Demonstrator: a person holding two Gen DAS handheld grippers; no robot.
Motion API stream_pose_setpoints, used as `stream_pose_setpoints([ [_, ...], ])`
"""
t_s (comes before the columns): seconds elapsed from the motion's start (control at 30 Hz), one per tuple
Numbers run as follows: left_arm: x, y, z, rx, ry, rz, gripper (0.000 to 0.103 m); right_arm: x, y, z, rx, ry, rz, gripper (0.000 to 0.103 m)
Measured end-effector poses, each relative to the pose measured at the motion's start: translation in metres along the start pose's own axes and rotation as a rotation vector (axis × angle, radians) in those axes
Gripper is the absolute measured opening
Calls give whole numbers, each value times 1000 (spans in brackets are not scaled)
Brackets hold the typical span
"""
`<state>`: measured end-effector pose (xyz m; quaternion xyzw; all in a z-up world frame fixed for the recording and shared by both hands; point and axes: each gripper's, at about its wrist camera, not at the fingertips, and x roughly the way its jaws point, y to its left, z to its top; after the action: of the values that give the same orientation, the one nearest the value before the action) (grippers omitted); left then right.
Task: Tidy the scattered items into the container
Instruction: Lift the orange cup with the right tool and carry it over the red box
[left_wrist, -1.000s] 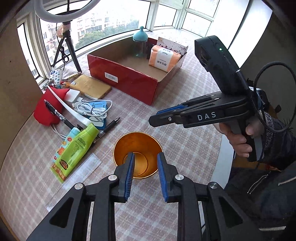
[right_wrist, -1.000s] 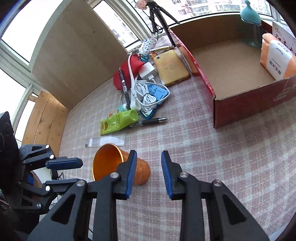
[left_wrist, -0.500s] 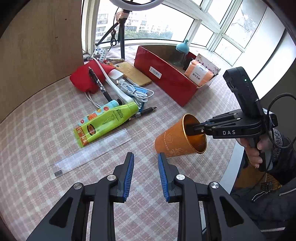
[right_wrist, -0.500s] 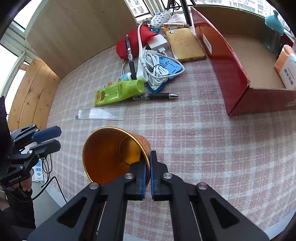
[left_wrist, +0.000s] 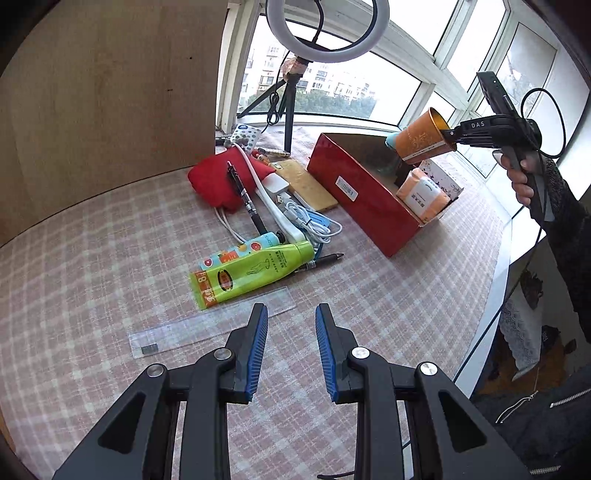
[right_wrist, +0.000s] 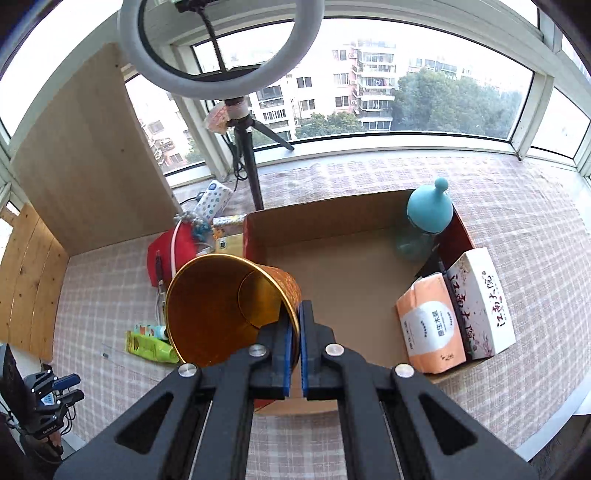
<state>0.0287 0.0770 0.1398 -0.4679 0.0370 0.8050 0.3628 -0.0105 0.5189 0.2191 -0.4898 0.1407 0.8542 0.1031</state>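
My right gripper (right_wrist: 295, 325) is shut on the rim of an orange-gold cup (right_wrist: 221, 306) and holds it tilted in the air over the near left part of the open red box (right_wrist: 343, 291). In the left wrist view the cup (left_wrist: 421, 142) hangs above the box (left_wrist: 362, 199) from the right gripper (left_wrist: 448, 133). My left gripper (left_wrist: 290, 350) is open and empty, low over the checked cloth, just before a clear ruler (left_wrist: 210, 328) and a green tube (left_wrist: 251, 275).
The box holds a teal-lidded bottle (right_wrist: 428, 218), an orange tissue pack (right_wrist: 432, 328) and a white flowered carton (right_wrist: 480, 302). Pens, a white cable (left_wrist: 310, 221), a yellow notebook (left_wrist: 306, 184) and a red pouch (left_wrist: 218, 181) lie left of it. A ring-light tripod (left_wrist: 288, 107) stands behind.
My right gripper has lifted the cup off the cloth and carried it up and over the red box. My left gripper has drawn back and stayed open.
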Motion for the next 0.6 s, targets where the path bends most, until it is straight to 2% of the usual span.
stream_pose_setpoints([
  [0.1,4,7,3,-35,1,17,25,50,-45,31,113,72,0,3],
  [0.27,13,21,5,-82,24,50,25,118,-92,54,218,164,-36,3],
  [0.4,22,31,6,-112,45,67,25,143,-117,64,287,193,-51,3],
  [0.6,35,33,11,-116,71,52,25,152,-127,73,304,195,-78,5],
])
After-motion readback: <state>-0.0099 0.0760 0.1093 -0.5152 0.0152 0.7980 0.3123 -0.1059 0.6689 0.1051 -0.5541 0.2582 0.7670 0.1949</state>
